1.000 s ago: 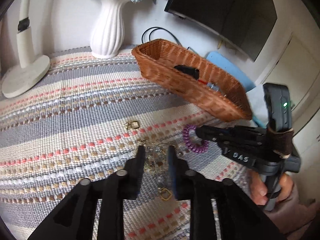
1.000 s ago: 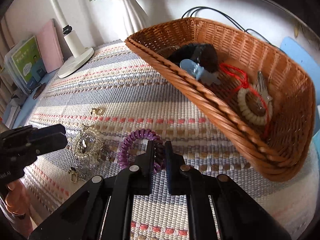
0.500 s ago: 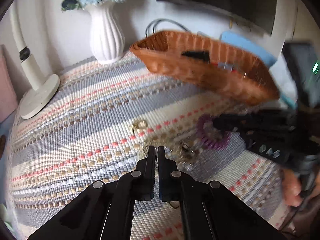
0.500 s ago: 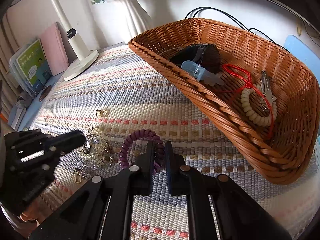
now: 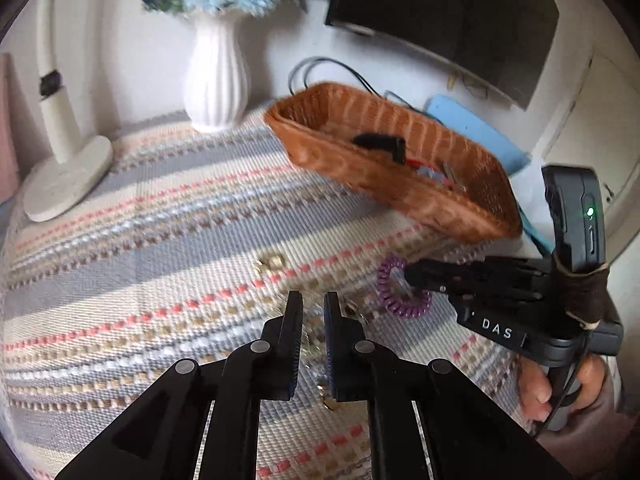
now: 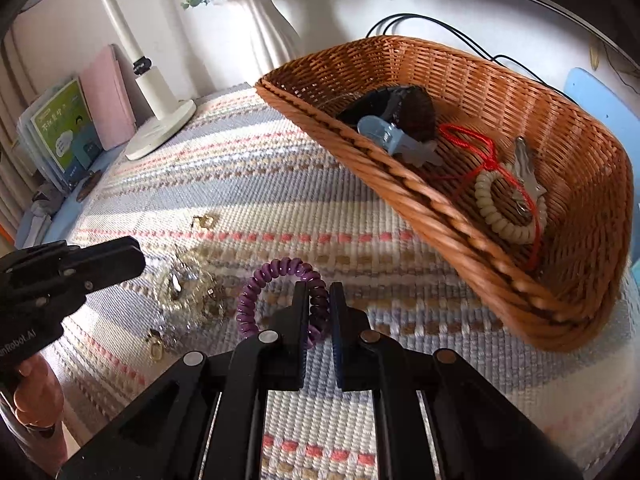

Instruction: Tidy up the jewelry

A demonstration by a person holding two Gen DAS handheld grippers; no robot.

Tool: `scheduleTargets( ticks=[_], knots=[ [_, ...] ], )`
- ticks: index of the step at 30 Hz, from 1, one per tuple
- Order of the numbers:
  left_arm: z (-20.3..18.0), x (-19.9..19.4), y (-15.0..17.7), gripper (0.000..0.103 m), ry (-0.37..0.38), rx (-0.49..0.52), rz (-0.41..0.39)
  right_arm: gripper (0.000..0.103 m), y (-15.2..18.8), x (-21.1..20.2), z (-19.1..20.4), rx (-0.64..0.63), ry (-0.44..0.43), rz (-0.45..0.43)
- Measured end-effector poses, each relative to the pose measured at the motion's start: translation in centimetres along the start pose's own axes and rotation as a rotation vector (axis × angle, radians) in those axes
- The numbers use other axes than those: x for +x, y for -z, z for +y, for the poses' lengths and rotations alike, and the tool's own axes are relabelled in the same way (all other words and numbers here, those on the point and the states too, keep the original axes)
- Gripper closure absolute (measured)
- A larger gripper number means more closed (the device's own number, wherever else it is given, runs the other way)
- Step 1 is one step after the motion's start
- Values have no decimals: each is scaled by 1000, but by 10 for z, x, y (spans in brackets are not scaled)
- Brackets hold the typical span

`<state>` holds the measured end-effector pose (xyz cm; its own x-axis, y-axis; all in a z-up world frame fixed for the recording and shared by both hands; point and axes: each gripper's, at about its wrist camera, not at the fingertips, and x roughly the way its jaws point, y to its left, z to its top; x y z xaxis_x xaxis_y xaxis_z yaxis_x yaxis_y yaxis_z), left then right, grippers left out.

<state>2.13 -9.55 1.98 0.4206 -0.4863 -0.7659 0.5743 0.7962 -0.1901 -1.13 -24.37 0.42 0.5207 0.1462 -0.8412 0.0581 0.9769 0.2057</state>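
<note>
right tool (image 6: 319, 304) clamps purple coil tie (image 6: 280, 298) | wicker basket (image 6: 500, 216) beside

Home living space: striped woven cloth (image 5: 168, 216), flower vase (image 5: 214, 76), desk lamp (image 5: 64, 160), wall screen (image 5: 440, 12), books (image 6: 60, 128).

White vase (image 5: 215, 76), lamp base (image 5: 68, 180), books (image 6: 76, 128) behind striped mat (image 5: 160, 216).

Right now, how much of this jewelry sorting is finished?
Partly. The brown wicker basket already holds a cream coil bracelet and blue hair clip. The right gripper is clamped on the purple spiral hair tie. The pale beaded jewelry pile remains on the striped mat.
</note>
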Motion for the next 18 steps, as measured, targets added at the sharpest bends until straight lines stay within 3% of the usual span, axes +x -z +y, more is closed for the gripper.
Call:
scheduleTargets(
  ticks=[5, 11, 16, 18],
  knots=[
    [-26, 9, 7, 92, 122, 44, 36, 92, 5, -5, -9, 30, -34, 6],
    [-32, 38, 11, 92, 42, 24, 115, 92, 7, -8, -19, 60, -78, 6],
    [-24, 41, 7, 92, 26, -8, 117, 92, 6, -7, -17, 53, -85, 3],
    [-25, 44, 4, 86, 19, -7, 116, 92, 5, -6, -15, 50, -88, 3]
  ],
)
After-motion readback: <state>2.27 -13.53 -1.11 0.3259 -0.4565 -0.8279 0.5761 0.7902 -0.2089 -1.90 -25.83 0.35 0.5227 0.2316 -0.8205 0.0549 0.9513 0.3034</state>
